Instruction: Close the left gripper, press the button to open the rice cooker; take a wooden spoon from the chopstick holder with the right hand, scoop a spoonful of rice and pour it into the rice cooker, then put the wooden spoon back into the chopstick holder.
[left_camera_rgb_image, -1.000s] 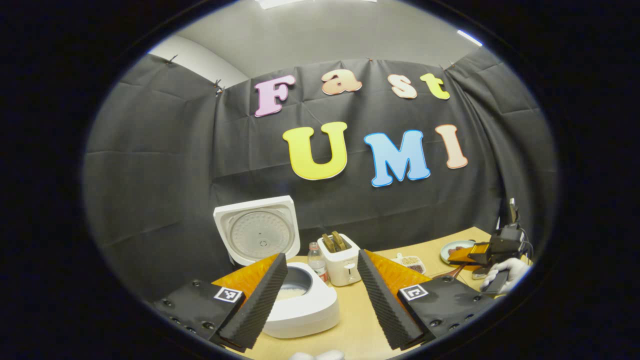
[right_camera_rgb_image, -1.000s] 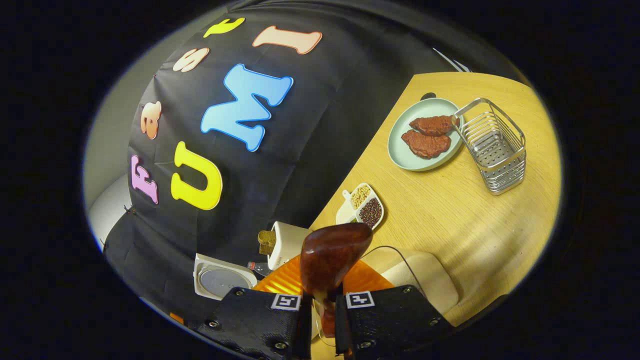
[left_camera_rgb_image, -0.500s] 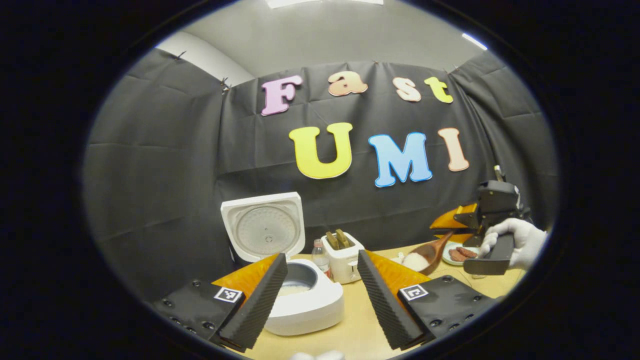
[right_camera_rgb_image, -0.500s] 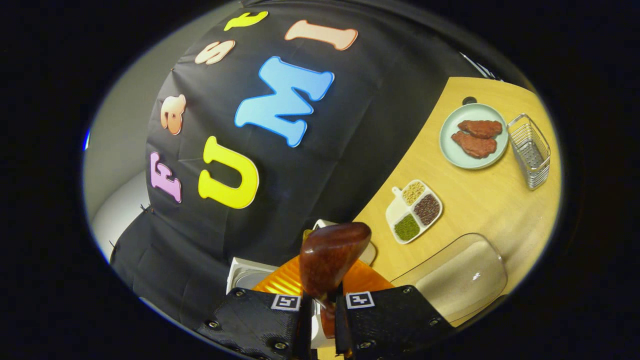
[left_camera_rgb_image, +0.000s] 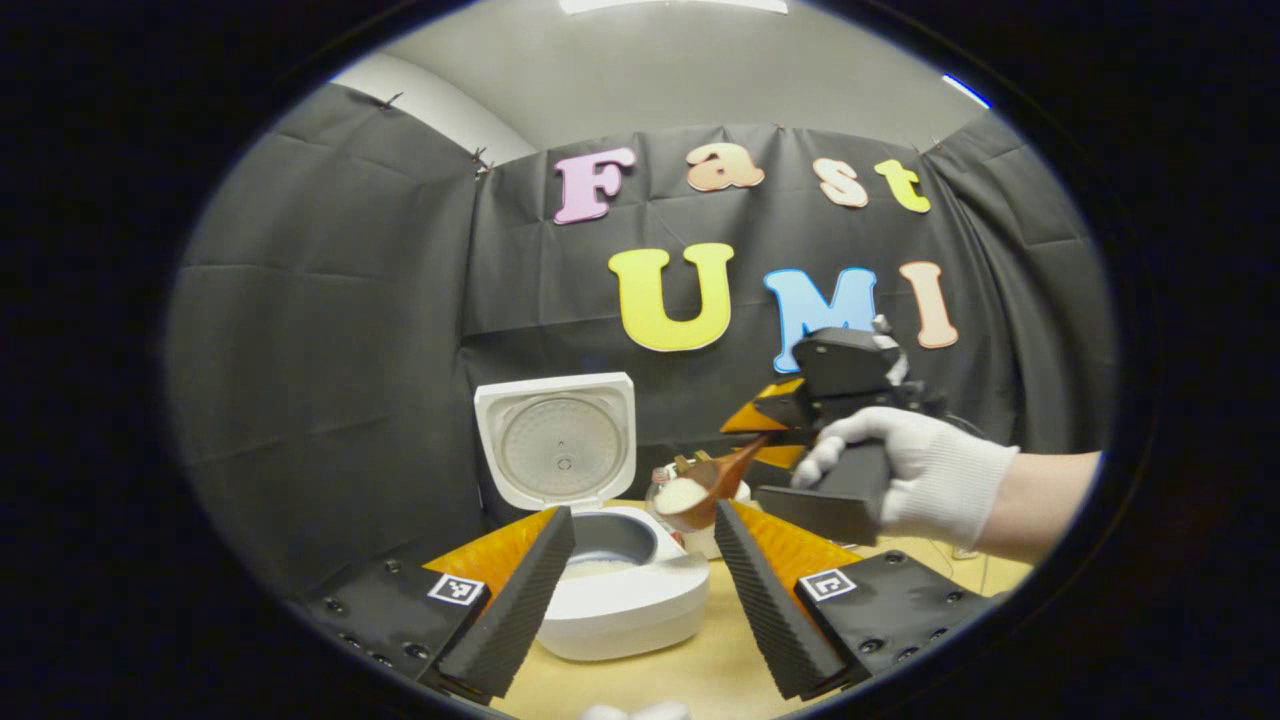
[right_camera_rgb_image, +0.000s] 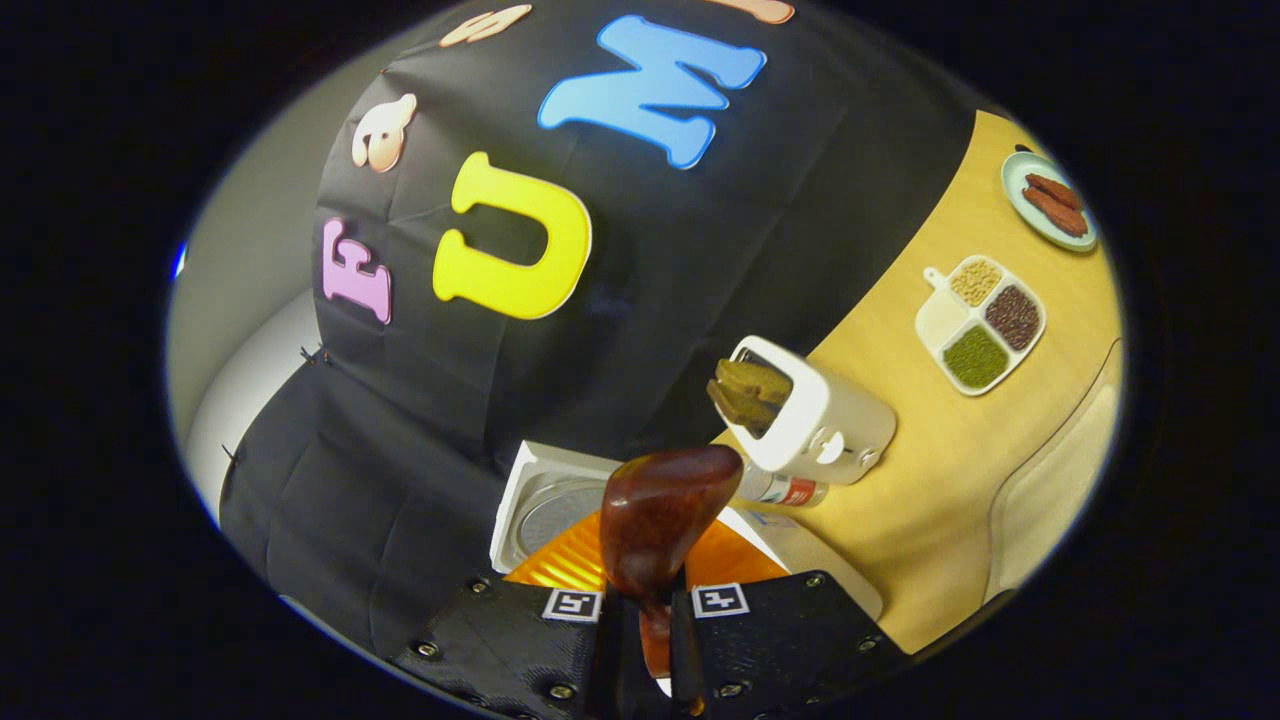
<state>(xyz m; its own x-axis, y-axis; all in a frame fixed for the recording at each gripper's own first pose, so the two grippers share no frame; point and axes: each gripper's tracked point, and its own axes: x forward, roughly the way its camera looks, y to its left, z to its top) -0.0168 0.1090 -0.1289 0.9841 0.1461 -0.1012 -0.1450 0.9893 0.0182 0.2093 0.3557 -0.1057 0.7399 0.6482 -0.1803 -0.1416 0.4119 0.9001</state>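
Observation:
The white rice cooker (left_camera_rgb_image: 625, 600) stands with its lid (left_camera_rgb_image: 557, 440) up, and some rice lies in its pot. My left gripper (left_camera_rgb_image: 643, 512) hovers open just in front of it, holding nothing. A gloved hand carries my right gripper (left_camera_rgb_image: 775, 432), which is shut on the handle of the wooden spoon (left_camera_rgb_image: 703, 483). The spoon's bowl holds white rice and hangs just above the cooker's right rim. In the right gripper view the spoon's dark brown back (right_camera_rgb_image: 655, 515) sticks out past my right gripper (right_camera_rgb_image: 645, 615), with the cooker lid (right_camera_rgb_image: 540, 500) below it.
A white toaster (right_camera_rgb_image: 830, 420) with bread slices and a small bottle (right_camera_rgb_image: 780, 488) stand right of the cooker. Farther along the wooden table (right_camera_rgb_image: 930, 480) are a divided dish of grains (right_camera_rgb_image: 980, 320), a plate of meat (right_camera_rgb_image: 1045, 190) and a clear rice container (right_camera_rgb_image: 1060, 470).
The right gripper lifted the spoon loaded with rice from the right side of the table and swung it left to the cooker. The left gripper stayed open and nearly still.

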